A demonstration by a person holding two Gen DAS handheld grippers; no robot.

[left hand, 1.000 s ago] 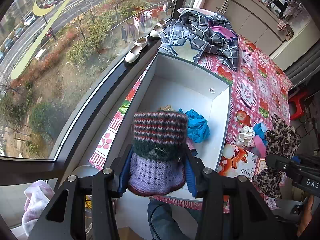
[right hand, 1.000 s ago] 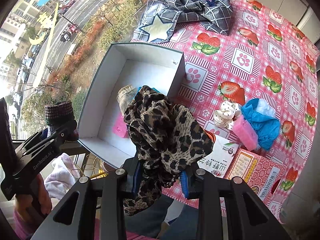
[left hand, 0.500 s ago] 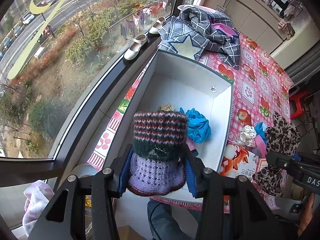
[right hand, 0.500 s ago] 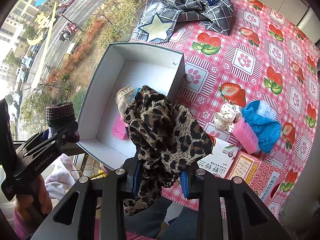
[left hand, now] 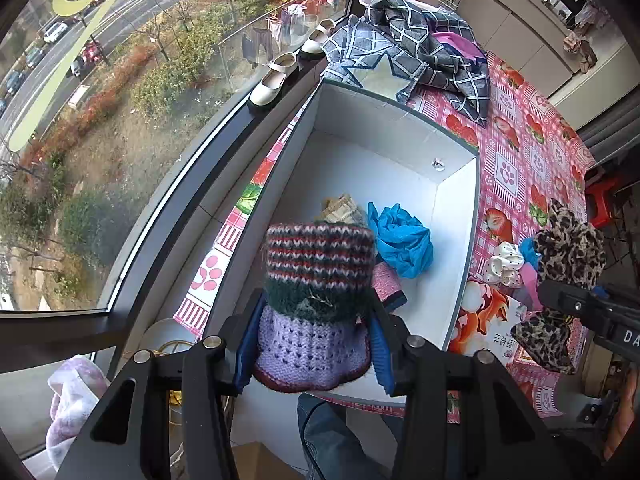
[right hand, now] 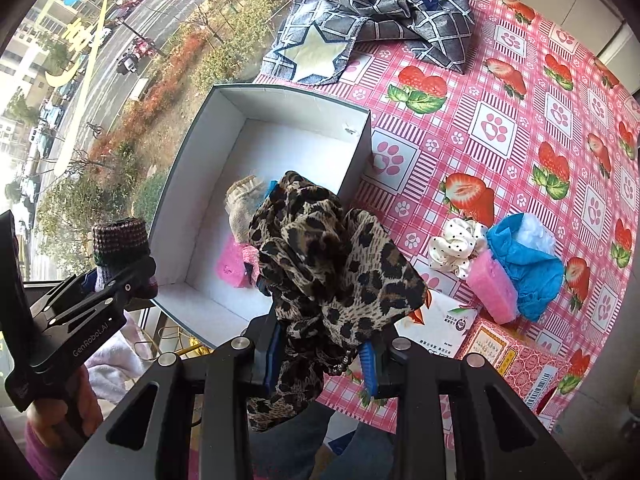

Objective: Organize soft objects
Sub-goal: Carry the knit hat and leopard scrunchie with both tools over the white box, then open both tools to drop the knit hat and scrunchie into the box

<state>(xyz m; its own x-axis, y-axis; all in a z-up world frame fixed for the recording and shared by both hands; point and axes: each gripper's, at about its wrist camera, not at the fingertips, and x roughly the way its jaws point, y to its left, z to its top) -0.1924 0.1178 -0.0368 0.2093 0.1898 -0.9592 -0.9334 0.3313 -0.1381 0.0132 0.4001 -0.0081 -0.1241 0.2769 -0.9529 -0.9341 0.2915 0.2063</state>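
My left gripper (left hand: 310, 350) is shut on a knitted piece (left hand: 316, 304), purple below and striped red and green above, held over the near end of the white box (left hand: 460, 264). My right gripper (right hand: 322, 354) is shut on a leopard-print cloth (right hand: 332, 264), hanging above the box's near right corner (right hand: 360, 148). Inside the box lie a blue cloth (left hand: 400, 240), a beige knitted item (right hand: 242, 204) and a pink piece (right hand: 230, 268). On the tablecloth to the right sit a dotted white scrunchie (right hand: 452, 250), a pink sponge-like item (right hand: 494, 290) and a blue-and-white cloth (right hand: 528, 264).
A checked grey garment with a star (right hand: 372, 12) lies past the box's far end. The window glass runs along the left, with two white shoes (left hand: 276, 80) on its sill. A pink printed carton (right hand: 516, 364) and a paper packet (right hand: 440, 324) sit at the table's near edge.
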